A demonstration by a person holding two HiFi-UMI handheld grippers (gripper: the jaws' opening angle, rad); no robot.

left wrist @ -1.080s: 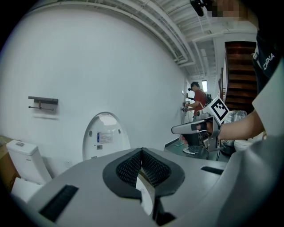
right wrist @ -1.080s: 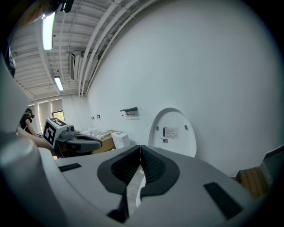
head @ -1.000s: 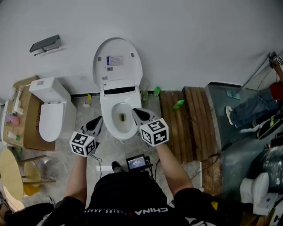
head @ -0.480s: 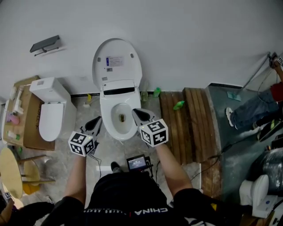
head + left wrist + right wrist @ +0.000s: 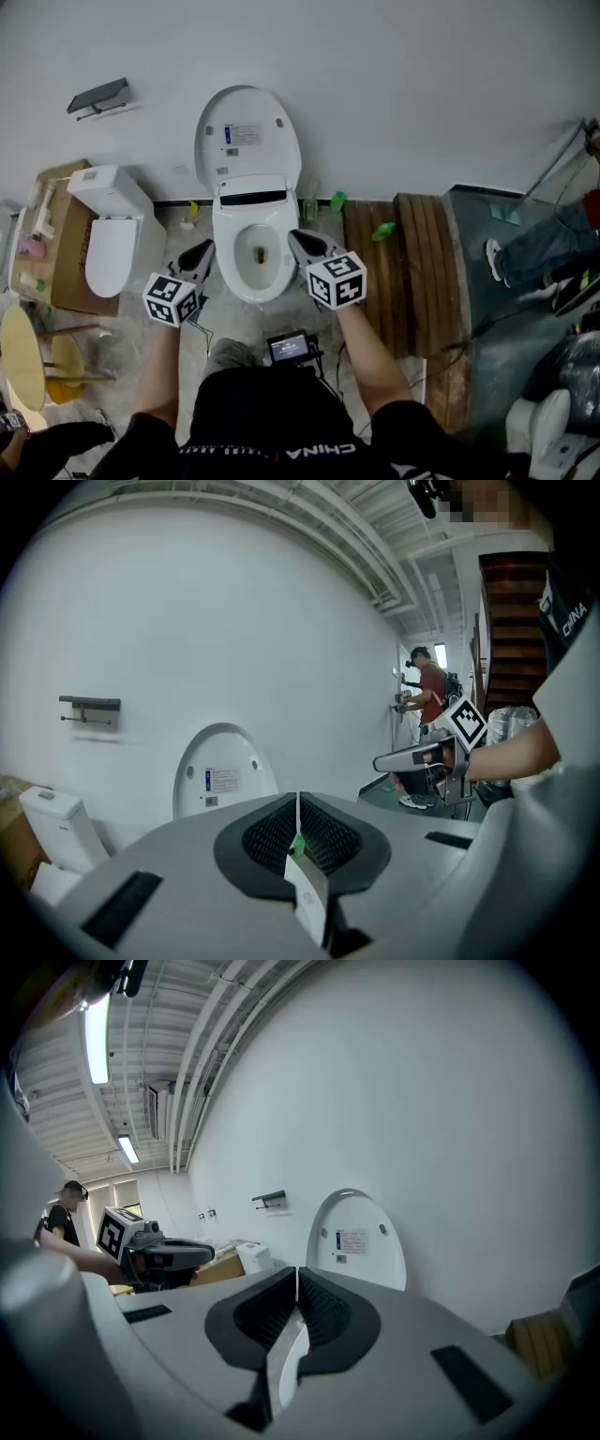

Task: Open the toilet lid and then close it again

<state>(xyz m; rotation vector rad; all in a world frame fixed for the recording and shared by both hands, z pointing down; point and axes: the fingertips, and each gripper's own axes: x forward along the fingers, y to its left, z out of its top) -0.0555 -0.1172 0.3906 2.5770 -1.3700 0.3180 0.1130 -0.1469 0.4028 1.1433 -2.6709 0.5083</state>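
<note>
A white toilet [image 5: 251, 255] stands against the white wall with its oval lid [image 5: 247, 131] raised upright against the wall; the lid [image 5: 223, 771] shows in the left gripper view and the lid [image 5: 358, 1241] in the right gripper view too. My left gripper [image 5: 202, 250] hangs at the bowl's left side, jaws shut and empty. My right gripper [image 5: 298, 238] hangs at the bowl's right side, also shut with nothing in it. Neither touches the toilet. The seat lies down on the bowl.
A second white toilet [image 5: 108, 230] sits on cardboard at the left. A grey wall shelf [image 5: 97, 96] hangs above it. Wooden planks [image 5: 389, 272] lie to the right, small green bottles [image 5: 337, 200] by the wall. A device with a screen [image 5: 289, 348] rests on the floor near me.
Both grippers have shifted a little outward and toward the wall beside the bowl. The lid stays upright.
</note>
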